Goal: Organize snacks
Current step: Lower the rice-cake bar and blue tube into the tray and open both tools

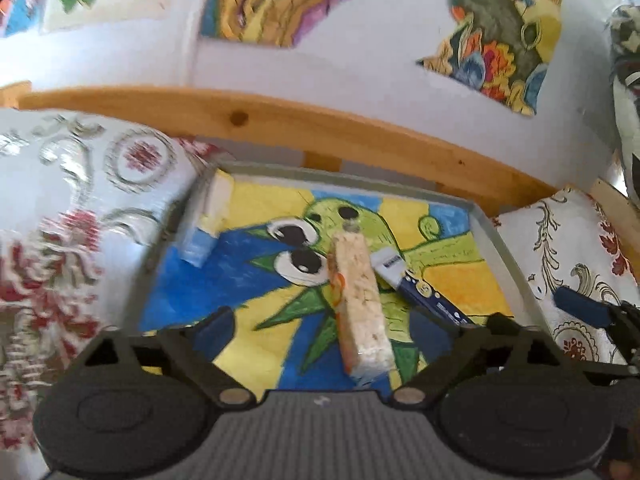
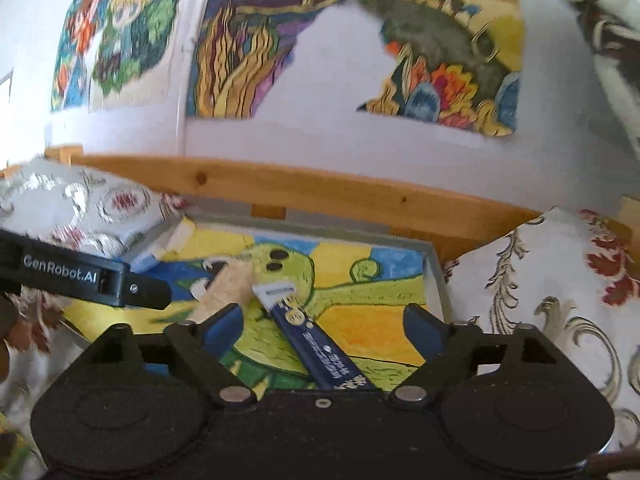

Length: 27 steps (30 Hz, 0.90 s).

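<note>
A grey tray (image 1: 500,248) lined with a painted green cartoon creature holds the snacks. A long beige crisp bar (image 1: 360,300) in a clear wrapper lies lengthwise between the wide-apart fingers of my left gripper (image 1: 356,332), which is open. Beside it on the right lies a blue and white packet (image 1: 420,288). A white and blue box (image 1: 208,220) leans in the tray's far left corner. In the right wrist view my right gripper (image 2: 324,328) is open over the tray (image 2: 436,276), with the blue packet (image 2: 320,340) between its fingers and the beige bar (image 2: 228,284) to the left.
Patterned cushions (image 1: 72,208) (image 2: 560,300) press against the tray on both sides. A wooden rail (image 1: 320,128) runs behind it, under a white wall with paintings (image 2: 240,40). The left gripper's arm (image 2: 80,276) reaches in from the left of the right wrist view.
</note>
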Tool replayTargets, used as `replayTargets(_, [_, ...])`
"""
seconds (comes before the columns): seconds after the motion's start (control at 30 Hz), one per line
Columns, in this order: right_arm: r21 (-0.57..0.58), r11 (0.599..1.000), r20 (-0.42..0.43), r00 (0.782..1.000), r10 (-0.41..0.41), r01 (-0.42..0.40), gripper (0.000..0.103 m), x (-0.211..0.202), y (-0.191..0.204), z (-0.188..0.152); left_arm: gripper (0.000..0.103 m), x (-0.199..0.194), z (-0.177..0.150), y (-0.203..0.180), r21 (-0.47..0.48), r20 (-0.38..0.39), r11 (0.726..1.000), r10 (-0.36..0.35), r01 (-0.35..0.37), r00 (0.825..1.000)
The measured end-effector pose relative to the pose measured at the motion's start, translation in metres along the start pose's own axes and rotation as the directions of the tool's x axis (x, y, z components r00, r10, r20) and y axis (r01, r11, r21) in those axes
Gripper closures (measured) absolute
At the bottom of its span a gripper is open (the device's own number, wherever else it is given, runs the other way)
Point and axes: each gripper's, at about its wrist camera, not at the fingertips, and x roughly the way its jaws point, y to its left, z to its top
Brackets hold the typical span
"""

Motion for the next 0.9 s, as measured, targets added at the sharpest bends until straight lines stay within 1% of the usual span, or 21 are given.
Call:
replayTargets(0.07, [0.014, 1.0, 0.024, 1.0, -0.002, 0.001, 0.007, -0.013, 0.003, 0.003, 0.002, -0.015, -0.002, 0.003, 0.01, 0.04, 1.0, 0.015, -0.016, 0.999])
replayTargets(0.27, [0.048, 0.999, 0.1, 0.995, 0.002, -0.007, 0.001, -0.055, 0.013, 0.011, 0.001, -0.057, -0.01, 0.013, 0.032, 0.116, 0.999, 0.031, -0.035, 0.993])
replayTargets(0.4, [0.057, 0.998, 0.127, 0.992, 0.008, -0.016, 0.001, -0.08, 0.021, 0.011, 0.001, -0.084, -0.018, 0.022, 0.016, 0.152, 0.999, 0.041, -0.044, 0.987])
replayTargets(0.53, [0.054, 0.998, 0.153, 0.988, 0.013, -0.021, 0.001, -0.104, 0.033, 0.006, 0.001, -0.107, -0.029, 0.03, 0.022, 0.174, 0.998, 0.048, -0.053, 0.984])
replayTargets(0.73, [0.061, 0.997, 0.158, 0.987, 0.032, -0.042, 0.001, -0.134, 0.051, -0.007, 0.001, -0.136, -0.05, 0.041, 0.016, 0.195, 0.998, 0.062, -0.066, 0.979])
replayTargets(0.9, [0.079, 0.996, 0.129, 0.991, 0.037, -0.048, 0.001, -0.155, 0.065, -0.029, 0.001, -0.158, -0.073, 0.056, 0.001, 0.194, 0.996, 0.092, -0.094, 0.977])
